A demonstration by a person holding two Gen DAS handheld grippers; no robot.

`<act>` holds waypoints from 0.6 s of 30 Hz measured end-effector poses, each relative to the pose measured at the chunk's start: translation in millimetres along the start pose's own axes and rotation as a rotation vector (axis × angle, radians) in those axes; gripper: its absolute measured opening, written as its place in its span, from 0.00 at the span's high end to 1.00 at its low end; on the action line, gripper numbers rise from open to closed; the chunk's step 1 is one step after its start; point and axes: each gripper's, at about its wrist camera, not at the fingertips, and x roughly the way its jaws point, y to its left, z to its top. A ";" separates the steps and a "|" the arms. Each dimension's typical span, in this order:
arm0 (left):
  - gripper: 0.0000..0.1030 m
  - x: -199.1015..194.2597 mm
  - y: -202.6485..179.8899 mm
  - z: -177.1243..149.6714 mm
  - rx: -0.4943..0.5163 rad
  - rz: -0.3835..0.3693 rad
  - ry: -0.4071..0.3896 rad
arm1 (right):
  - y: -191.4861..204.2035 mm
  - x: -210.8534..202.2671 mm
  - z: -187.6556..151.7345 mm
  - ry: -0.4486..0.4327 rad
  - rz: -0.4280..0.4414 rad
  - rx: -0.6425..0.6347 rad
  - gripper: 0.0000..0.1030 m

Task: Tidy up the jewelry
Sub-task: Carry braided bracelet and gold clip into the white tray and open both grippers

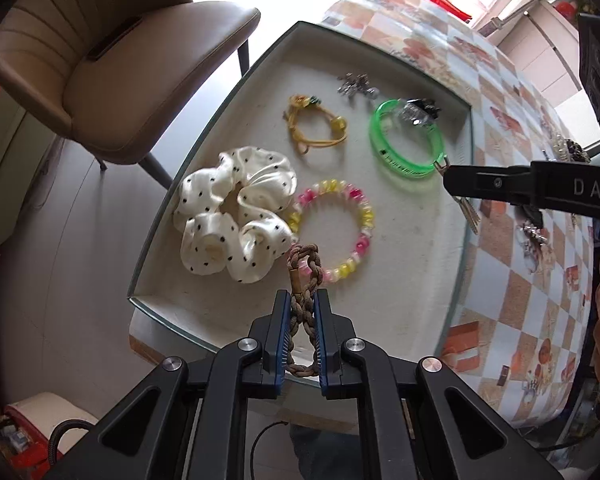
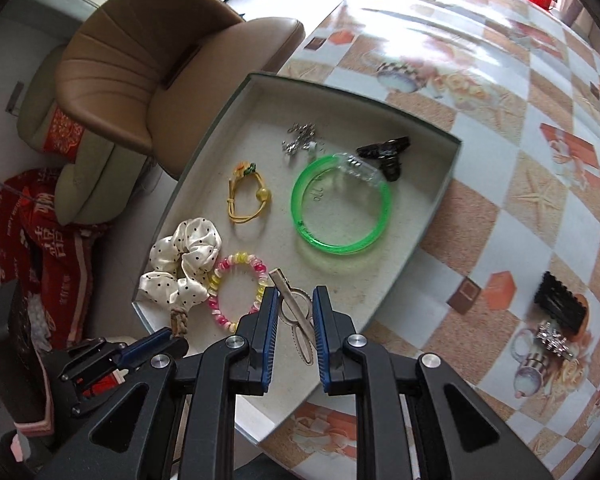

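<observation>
The left gripper point(image 1: 303, 300) clamps a braided bracelet point(image 1: 304, 276) above the tray point(image 1: 228, 92) near edge. The right gripper point(image 2: 296, 300) pinches a metal hair clip point(image 2: 296, 308). Risk: the bracelet, released here, snags the beaded bracelet point(image 1: 332, 232) underneath.

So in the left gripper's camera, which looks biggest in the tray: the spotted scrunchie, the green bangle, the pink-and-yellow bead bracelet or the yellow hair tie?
1. Spotted scrunchie, though it lies nearer the camera, which flatters it.
2. Bead bracelet and green bangle: too alike to rank.
3. Yellow hair tie, clearly smallest.
</observation>
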 end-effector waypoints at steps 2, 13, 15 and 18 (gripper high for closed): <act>0.86 7.2 2.2 -1.0 -0.005 0.008 0.009 | 2.3 8.5 3.0 0.012 -0.006 0.001 0.82; 0.85 28.8 -0.2 -1.2 0.009 0.055 0.034 | 7.5 45.9 12.4 0.068 -0.052 0.005 0.82; 0.85 30.6 -2.1 0.7 0.009 0.058 0.034 | 7.1 49.9 13.5 0.075 -0.056 0.008 0.82; 0.85 33.4 -5.5 0.5 0.009 0.067 0.040 | 6.2 54.4 14.8 0.089 -0.061 0.013 0.81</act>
